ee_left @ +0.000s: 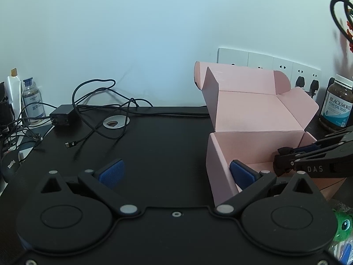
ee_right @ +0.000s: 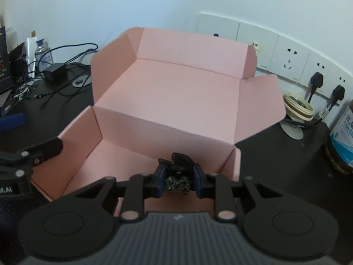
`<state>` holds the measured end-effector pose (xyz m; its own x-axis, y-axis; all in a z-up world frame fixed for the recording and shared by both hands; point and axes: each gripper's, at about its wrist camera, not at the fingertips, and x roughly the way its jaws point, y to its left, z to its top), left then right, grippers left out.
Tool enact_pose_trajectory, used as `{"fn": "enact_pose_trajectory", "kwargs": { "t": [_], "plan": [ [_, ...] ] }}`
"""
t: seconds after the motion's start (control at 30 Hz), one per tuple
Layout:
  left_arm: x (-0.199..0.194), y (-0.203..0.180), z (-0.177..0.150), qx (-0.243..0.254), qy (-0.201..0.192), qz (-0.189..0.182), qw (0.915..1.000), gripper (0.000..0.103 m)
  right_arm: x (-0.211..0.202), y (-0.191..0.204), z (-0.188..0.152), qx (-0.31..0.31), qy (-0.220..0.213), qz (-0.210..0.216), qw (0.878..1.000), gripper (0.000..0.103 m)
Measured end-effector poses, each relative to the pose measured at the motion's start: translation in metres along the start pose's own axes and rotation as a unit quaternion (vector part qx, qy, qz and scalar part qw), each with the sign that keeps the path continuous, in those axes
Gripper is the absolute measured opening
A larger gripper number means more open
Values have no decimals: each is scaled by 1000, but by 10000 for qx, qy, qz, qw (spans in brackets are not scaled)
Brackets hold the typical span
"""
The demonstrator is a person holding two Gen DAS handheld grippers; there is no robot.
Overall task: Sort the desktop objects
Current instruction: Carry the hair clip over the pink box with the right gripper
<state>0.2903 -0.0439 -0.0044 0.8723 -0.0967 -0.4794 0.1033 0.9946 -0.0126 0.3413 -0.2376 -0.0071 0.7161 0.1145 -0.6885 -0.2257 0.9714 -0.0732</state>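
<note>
An open pink cardboard box [ee_right: 167, 92] stands on the black desk [ee_left: 158, 145], lid flaps up against the wall. My right gripper [ee_right: 178, 176] hangs over the box's near right corner, shut on a small black lacy hair accessory [ee_right: 179, 182] with sparkly beads; part of it sticks out beyond the pads. In the left wrist view the right gripper [ee_left: 284, 161] reaches in over the box [ee_left: 253, 114] from the right. My left gripper [ee_left: 176, 173] is open and holds nothing. It straddles the box's left wall, with one blue pad [ee_left: 240, 174] on the box side.
A black charger [ee_left: 61, 116] with tangled cables lies at the back left beside a clear bottle [ee_left: 33, 99]. A fish oil jar [ee_left: 337, 106] stands right of the box. Wall sockets [ee_right: 286, 59] with plugs sit behind. A green plush toy [ee_left: 343, 225] is at the near right.
</note>
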Motion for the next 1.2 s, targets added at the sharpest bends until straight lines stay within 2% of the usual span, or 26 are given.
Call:
{"fn": "enact_pose_trajectory", "kwargs": {
  "t": [0.27, 0.47, 0.6, 0.73, 1.07, 1.17, 1.2],
  "plan": [
    [-3, 0, 0, -1, -55, -3, 10000, 103, 3, 12, -3, -772, 364, -40, 9963, 26],
    [-6, -2, 0, 30, -114, -110, 9999, 103, -1, 10, -5, -937, 534, -14, 9942, 25],
    [-10, -3, 0, 96, -279, 43, 9996, 103, -2, 7, -3, -1067, 645, -1, 9922, 25],
    [-9, -2, 0, 32, -245, 29, 9997, 103, -1, 8, -1, -1127, 753, -33, 9908, 25],
    [-9, 3, 2, -74, -268, 62, 9996, 103, 0, 20, 11, -1667, 1151, -249, 9790, 26],
    [-10, 4, 3, -113, -281, 50, 9995, 103, 0, 20, 13, -1712, 1191, -311, 9775, 31],
    [-11, 5, 3, -118, -291, 52, 9995, 103, 0, 20, 13, -1745, 1192, -349, 9768, 36]
  ]
}}
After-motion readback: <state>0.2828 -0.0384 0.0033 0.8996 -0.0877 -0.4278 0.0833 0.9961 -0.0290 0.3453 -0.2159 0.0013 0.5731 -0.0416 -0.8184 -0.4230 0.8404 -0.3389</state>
